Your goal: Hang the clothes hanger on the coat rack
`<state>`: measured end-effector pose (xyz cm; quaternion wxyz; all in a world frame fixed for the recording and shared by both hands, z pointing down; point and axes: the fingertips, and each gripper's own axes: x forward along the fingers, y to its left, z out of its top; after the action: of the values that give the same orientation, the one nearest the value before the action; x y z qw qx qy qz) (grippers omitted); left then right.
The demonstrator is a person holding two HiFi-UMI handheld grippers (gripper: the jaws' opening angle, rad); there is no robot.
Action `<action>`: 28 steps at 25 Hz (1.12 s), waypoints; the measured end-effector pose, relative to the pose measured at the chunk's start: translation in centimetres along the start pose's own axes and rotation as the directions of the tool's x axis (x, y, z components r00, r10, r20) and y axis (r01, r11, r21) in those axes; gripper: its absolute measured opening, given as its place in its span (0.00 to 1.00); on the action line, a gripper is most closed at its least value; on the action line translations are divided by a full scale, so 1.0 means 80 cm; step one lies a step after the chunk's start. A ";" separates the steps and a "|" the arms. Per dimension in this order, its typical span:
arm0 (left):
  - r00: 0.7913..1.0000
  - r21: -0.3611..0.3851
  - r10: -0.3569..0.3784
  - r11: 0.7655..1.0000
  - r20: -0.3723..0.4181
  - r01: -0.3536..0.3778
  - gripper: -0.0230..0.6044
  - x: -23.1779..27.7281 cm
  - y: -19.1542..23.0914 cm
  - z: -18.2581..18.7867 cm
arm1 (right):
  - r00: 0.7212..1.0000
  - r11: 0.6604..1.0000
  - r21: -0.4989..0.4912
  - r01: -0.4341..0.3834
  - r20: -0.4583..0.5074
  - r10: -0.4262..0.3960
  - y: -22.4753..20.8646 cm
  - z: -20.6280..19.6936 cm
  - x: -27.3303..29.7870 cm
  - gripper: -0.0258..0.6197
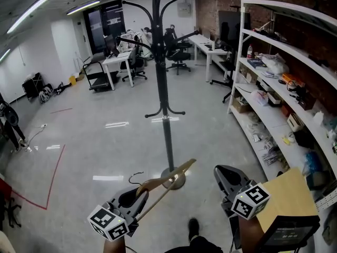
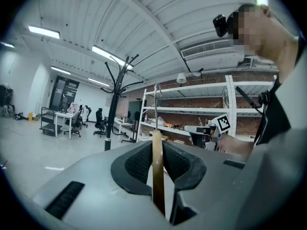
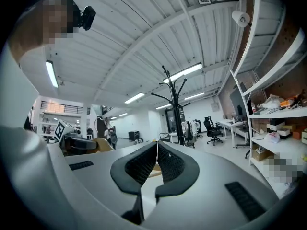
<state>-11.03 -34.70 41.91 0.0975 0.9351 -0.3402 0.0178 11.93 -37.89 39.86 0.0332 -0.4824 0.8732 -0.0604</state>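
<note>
The left gripper point(image 1: 138, 193) is clenching its jaws on the wooden clothes hanger point(image 1: 169, 176), low in the near left of the scene, well apart from the coat rack point(image 1: 162, 83) standing farther off on the floor. In the left gripper view the wood point(image 2: 157, 174) is sitting edge-on between the ribbed pads, with the thin wire hook point(image 2: 156, 97) rising just above them, so the hold appears to be close to the hanger's neck. The right gripper point(image 1: 220, 172) is hovering near right with its jaws pressed together on nothing.

The hanger is looking stiff and light, so one gripper should be enough. Its smooth finished wood is likely slippery, and the long free arm reaching away to the right may be levering it round in the pads. Holding near the neck looks sensible, since it is leaving the hook clear for a rack arm point(image 1: 179, 1). The wire hook itself looks too thin and round to pinch securely.
</note>
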 end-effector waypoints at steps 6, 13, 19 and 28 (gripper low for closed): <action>1.000 0.047 0.010 0.999 -0.003 -0.010 0.12 0.087 0.058 0.045 | 0.998 0.999 -0.016 -0.050 0.033 0.051 -0.080 0.032 0.081 0.05; 0.999 0.058 -0.027 0.998 0.033 0.025 0.12 0.157 0.093 0.094 | 0.990 0.991 -0.061 -0.122 0.058 0.126 -0.143 0.072 0.152 0.05; 0.997 0.112 -0.074 0.991 0.020 0.071 0.12 0.192 0.115 0.138 | 0.989 0.988 -0.077 -0.132 0.053 0.136 -0.181 0.088 0.195 0.05; 0.969 0.146 -0.244 0.960 0.026 0.238 0.12 0.253 0.164 0.204 | 0.992 0.988 -0.123 -0.091 0.075 0.100 -0.209 0.111 0.252 0.05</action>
<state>-4.42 -60.52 30.17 0.0248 0.9743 -0.2237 0.0095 16.26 -64.40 33.37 0.0426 -0.4431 0.8953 0.0130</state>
